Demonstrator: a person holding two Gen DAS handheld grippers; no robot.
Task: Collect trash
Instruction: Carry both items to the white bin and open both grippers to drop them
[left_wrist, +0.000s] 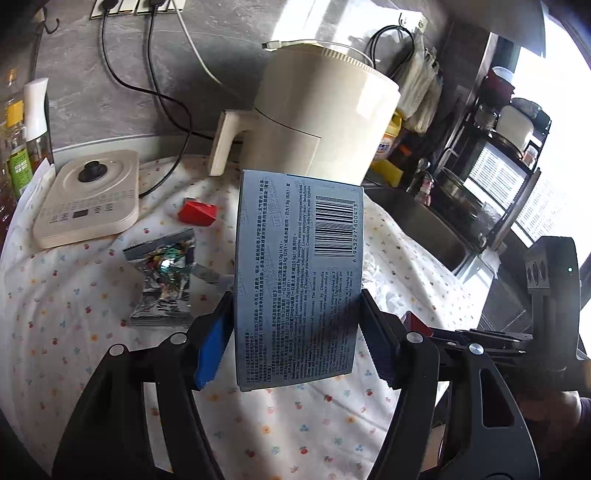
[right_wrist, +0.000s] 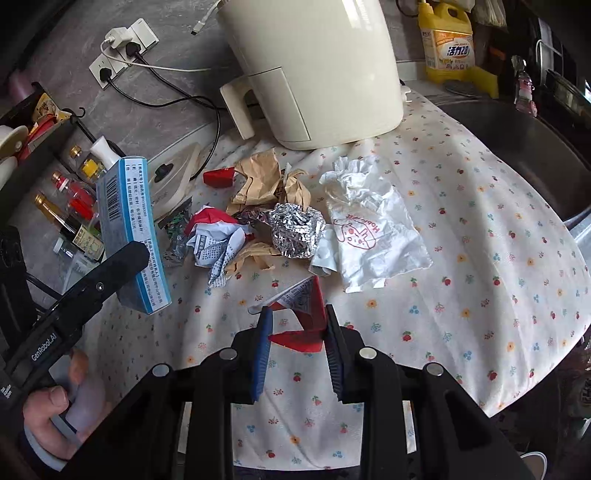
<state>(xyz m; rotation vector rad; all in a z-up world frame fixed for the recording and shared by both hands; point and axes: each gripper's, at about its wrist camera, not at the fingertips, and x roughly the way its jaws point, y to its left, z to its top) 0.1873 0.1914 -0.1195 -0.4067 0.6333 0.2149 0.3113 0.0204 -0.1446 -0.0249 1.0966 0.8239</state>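
- Gripping from both sides, the left gripper (left_wrist: 297, 332) pinches a blue medicine box (left_wrist: 299, 280) across its narrow width, held upright and clear of the floral tablecloth (left_wrist: 74, 314).
- Nearest in the right wrist view, the right gripper (right_wrist: 297, 325) has its pads pressed onto a red folded wrapper (right_wrist: 306, 325), apparently raised above the cloth.
- That wrapper is thin and caught only near one edge; I judge it could slide out if the hand swings quickly.
- The box looks light and hollow, so harder squeezing could crush it, and a loose hold could let it twist.
- Just beyond lie more scraps: a crumpled printed paper (right_wrist: 218, 243), a foil ball (right_wrist: 295, 232), brown paper (right_wrist: 266, 181) and a white plastic bag (right_wrist: 369, 229), crowded together.
- A foil snack packet (left_wrist: 162, 280) and a small red piece (left_wrist: 197, 213) rest near the kettle base (left_wrist: 88, 199).
- Farthest stands the cream air fryer (right_wrist: 317, 74); reaching for rear scraps risks bumping it or snagging the cables (left_wrist: 170, 99).
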